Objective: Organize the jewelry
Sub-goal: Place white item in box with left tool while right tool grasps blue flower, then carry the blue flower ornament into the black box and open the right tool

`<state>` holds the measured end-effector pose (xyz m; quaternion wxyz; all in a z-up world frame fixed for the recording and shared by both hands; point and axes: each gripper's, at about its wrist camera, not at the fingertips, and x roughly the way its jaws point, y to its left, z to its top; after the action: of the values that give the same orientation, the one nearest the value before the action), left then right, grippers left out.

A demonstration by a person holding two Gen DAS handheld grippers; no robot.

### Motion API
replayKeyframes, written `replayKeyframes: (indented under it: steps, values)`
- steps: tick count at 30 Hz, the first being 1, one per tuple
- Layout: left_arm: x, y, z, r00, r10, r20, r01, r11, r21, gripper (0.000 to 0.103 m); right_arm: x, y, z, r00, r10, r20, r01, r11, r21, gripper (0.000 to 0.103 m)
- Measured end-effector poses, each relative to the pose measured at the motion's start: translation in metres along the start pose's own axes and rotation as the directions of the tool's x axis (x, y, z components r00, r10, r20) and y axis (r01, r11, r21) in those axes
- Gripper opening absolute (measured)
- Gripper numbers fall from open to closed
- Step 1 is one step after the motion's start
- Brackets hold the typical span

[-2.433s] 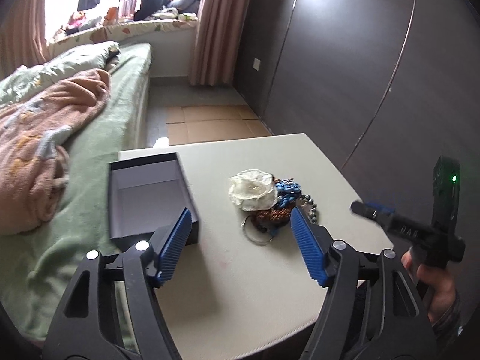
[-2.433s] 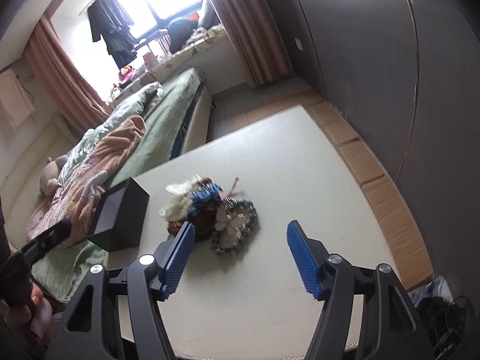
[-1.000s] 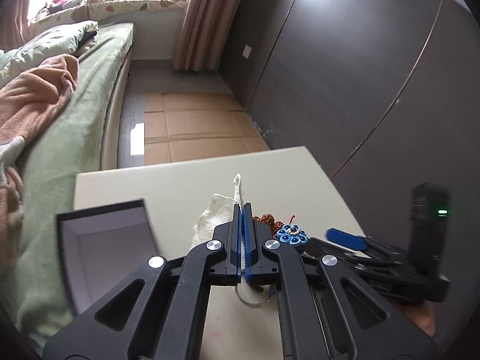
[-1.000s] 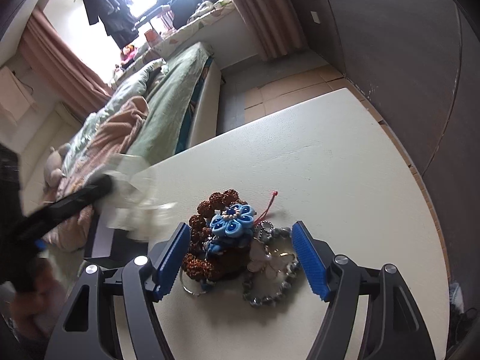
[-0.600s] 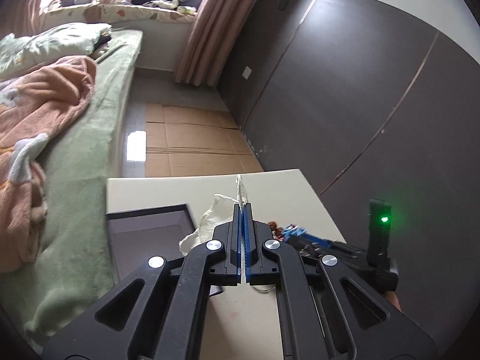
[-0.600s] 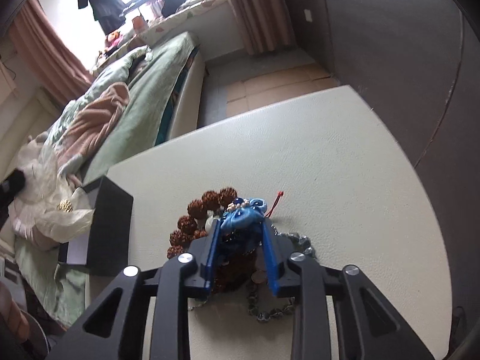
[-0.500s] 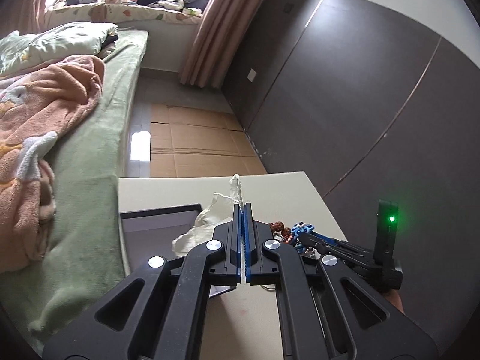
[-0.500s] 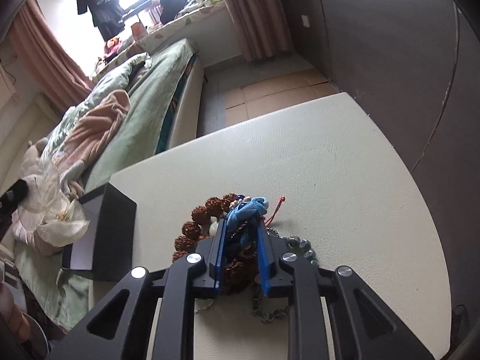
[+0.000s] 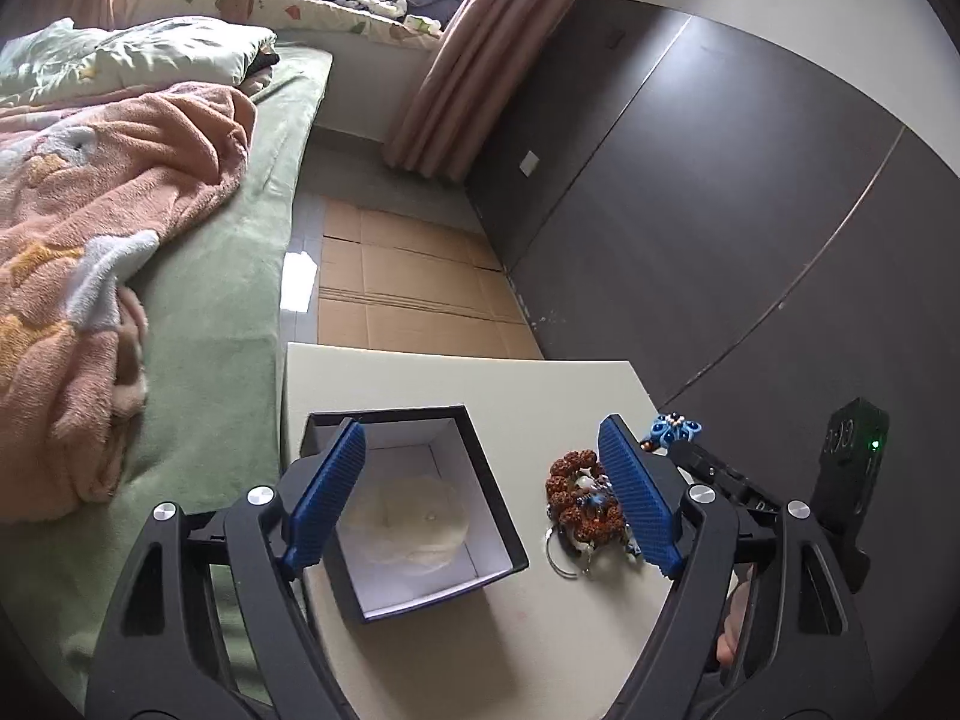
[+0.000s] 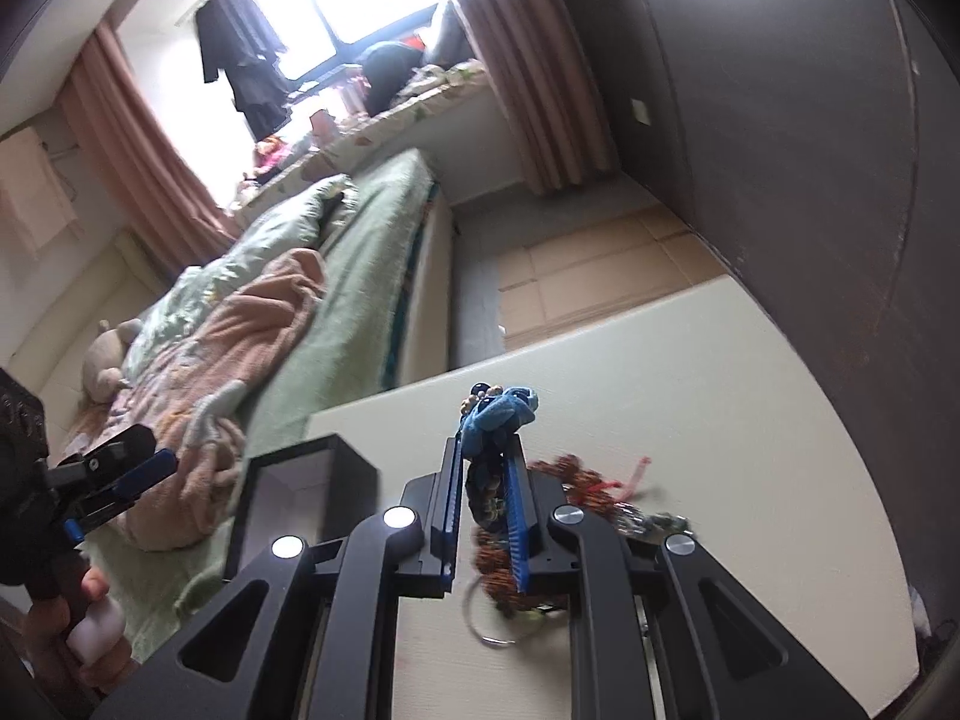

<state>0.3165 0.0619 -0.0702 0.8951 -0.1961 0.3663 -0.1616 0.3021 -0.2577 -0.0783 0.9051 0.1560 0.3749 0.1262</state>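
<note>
beside box rim, bare tabletop

A bedroom lay in daylight from a window flanked by pink curtains. A green bed carried a peach blanket. Dark wall panels met a tan floor.

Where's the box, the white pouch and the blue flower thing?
box [image 9: 495,531]: left wrist view, its right wall.
white pouch [image 9: 408,519]: left wrist view, its middle.
blue flower [image 10: 501,408]: right wrist view, its petals.
</note>
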Motion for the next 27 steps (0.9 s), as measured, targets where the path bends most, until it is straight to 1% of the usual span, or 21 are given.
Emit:
replayKeyframes:
  steps: [1,3,5,7,10,12,15,18,19,21,27]
  values:
    - [-0.003,0.001,0.001,1.0,0.007,0.005,-0.007,1.0,0.001,0.08,-0.001,0.003,0.0,1.0,0.002,0.0,-0.002,1.0,-0.002,0.013]
    - [-0.011,0.003,0.001,0.999,0.029,0.021,-0.029,1.0,0.007,0.084,-0.003,0.007,-0.001,1.0,-0.006,0.004,0.006,1.0,-0.012,0.013]
    - [-0.017,0.006,0.002,0.999,0.031,0.028,-0.031,1.0,-0.001,0.086,0.001,0.007,-0.005,0.999,-0.038,-0.01,0.037,0.999,-0.033,0.013]
    - [-0.02,0.008,0.001,0.999,0.033,0.027,-0.033,0.999,-0.003,0.086,0.011,-0.002,-0.011,0.997,-0.062,-0.042,0.061,0.998,-0.021,0.013]
    - [-0.021,0.004,-0.002,0.998,0.048,0.026,-0.049,0.999,0.01,0.087,0.038,-0.023,-0.025,0.984,-0.115,-0.133,0.116,0.993,0.0,0.013]
    - [-0.019,0.005,-0.004,0.999,0.048,0.018,-0.048,0.999,0.007,0.087,0.044,-0.031,-0.028,0.978,-0.126,-0.165,0.129,0.992,0.006,0.013]
    - [-0.02,0.004,-0.004,0.999,0.05,0.019,-0.05,0.999,0.008,0.087,0.046,-0.032,-0.029,0.982,-0.071,-0.174,0.075,0.997,0.015,0.013]
    - [-0.02,0.003,-0.003,0.999,0.048,0.022,-0.049,0.999,0.007,0.087,0.047,-0.024,-0.03,0.984,0.024,-0.179,-0.017,0.999,0.041,0.013]
    - [-0.02,0.003,-0.003,0.999,0.049,0.022,-0.05,0.999,0.006,0.087,0.047,-0.02,-0.029,0.983,0.041,-0.177,-0.033,0.998,0.044,0.013]
    - [-0.02,0.003,-0.003,0.999,0.048,0.022,-0.048,0.999,0.007,0.087,0.041,-0.012,-0.025,0.985,0.067,-0.158,-0.061,0.997,0.04,0.011]
    - [-0.025,0.001,-0.002,0.998,0.053,0.027,-0.053,0.998,0.017,0.087,0.015,0.013,-0.006,0.987,0.142,-0.073,-0.142,0.99,0.002,0.01]
